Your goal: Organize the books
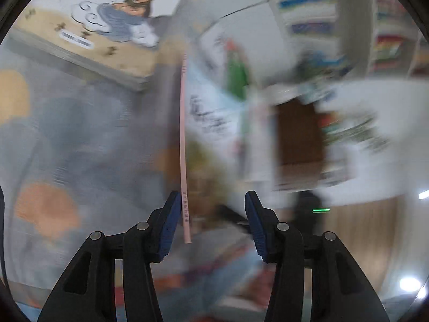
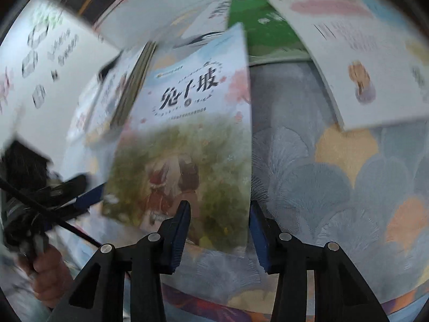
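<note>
A thin picture book (image 2: 187, 134), with a pale blue top and a green meadow scene on its cover, stands tilted above the patterned cloth. In the left wrist view I see its pink spine (image 1: 183, 134) edge-on. My left gripper (image 1: 211, 201) straddles the spine. The spine lies against the left pad and the other pad is well clear. My right gripper (image 2: 218, 209) is open at the book's lower right corner, with the cover facing the camera and nothing pinched. One blue finger (image 2: 88, 198) of the left gripper shows at the book's lower left edge.
A tan book with a cartoon girl (image 1: 107, 26) lies on the blue-grey cloth with orange fans (image 2: 335, 187). A green book (image 2: 262, 32), a white book (image 2: 362, 67), an open white page (image 2: 40, 53) and a leaning stack (image 2: 134, 80) surround the held book. Bookshelves (image 1: 308, 13) stand behind. A hand (image 2: 48, 276) holds the left gripper.
</note>
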